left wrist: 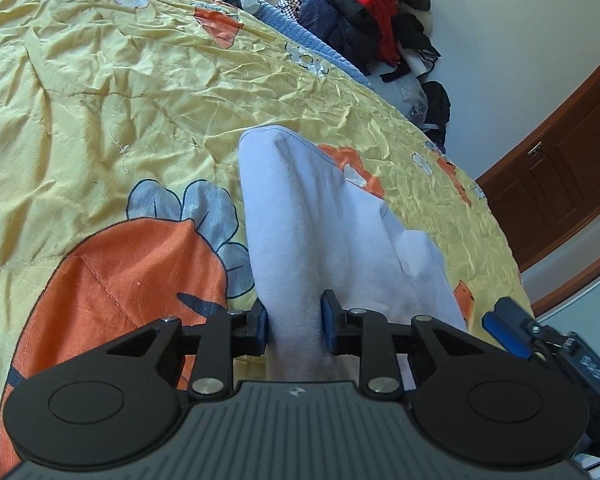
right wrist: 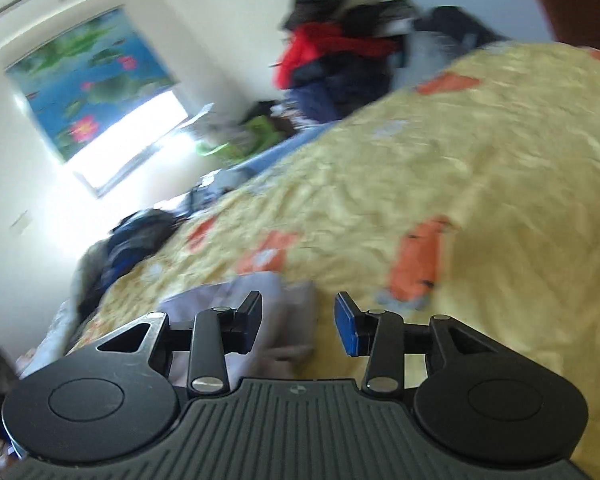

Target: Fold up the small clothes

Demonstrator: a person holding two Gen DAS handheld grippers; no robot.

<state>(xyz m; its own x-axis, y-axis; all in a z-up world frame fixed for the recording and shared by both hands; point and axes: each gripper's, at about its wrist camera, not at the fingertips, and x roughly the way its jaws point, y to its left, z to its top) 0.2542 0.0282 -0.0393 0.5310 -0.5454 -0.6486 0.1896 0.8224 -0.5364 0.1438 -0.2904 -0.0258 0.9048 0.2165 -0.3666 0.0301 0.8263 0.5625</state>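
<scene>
Left wrist view: left claw (left wrist: pixel 294 330) narrowly spread, blue pads (left wrist: pixel 328 320) flanking a raised ridge of the pale lilac garment (left wrist: pixel 320 216); cloth fills the gap and meets both pads, pinched between them. Garment stretched away from the claw across the bed's yellow quilt (left wrist: pixel 140 92), its far rounded end resting on the quilt, its right side sagging in a fold. Large orange fruit print (left wrist: pixel 132 280) with blue-grey leaves just left of the cloth. Right claw (left wrist: pixel 512 332) visible at the lower right edge, just beside the garment's right border, one blue pad showing. Beyond the bed, heaped clothes (left wrist: pixel 360 12) in red, navy and black against the wall; brown wooden door (left wrist: pixel 560 172) at right.

Right wrist view, heavily blurred: right claw (right wrist: pixel 298 324) spread apart, nothing between the pads. Lilac garment (right wrist: pixel 260 320) bunched on the quilt (right wrist: pixel 460 160) under and behind the left finger (right wrist: pixel 250 320), reaching partway into the gap; contact not discernible. Clothes heap (right wrist: pixel 340 60) far off, bright window (right wrist: pixel 132 136) with a lotus-print blind (right wrist: pixel 88 76) at left, dark bags (right wrist: pixel 132 236) along the bed's edge.
</scene>
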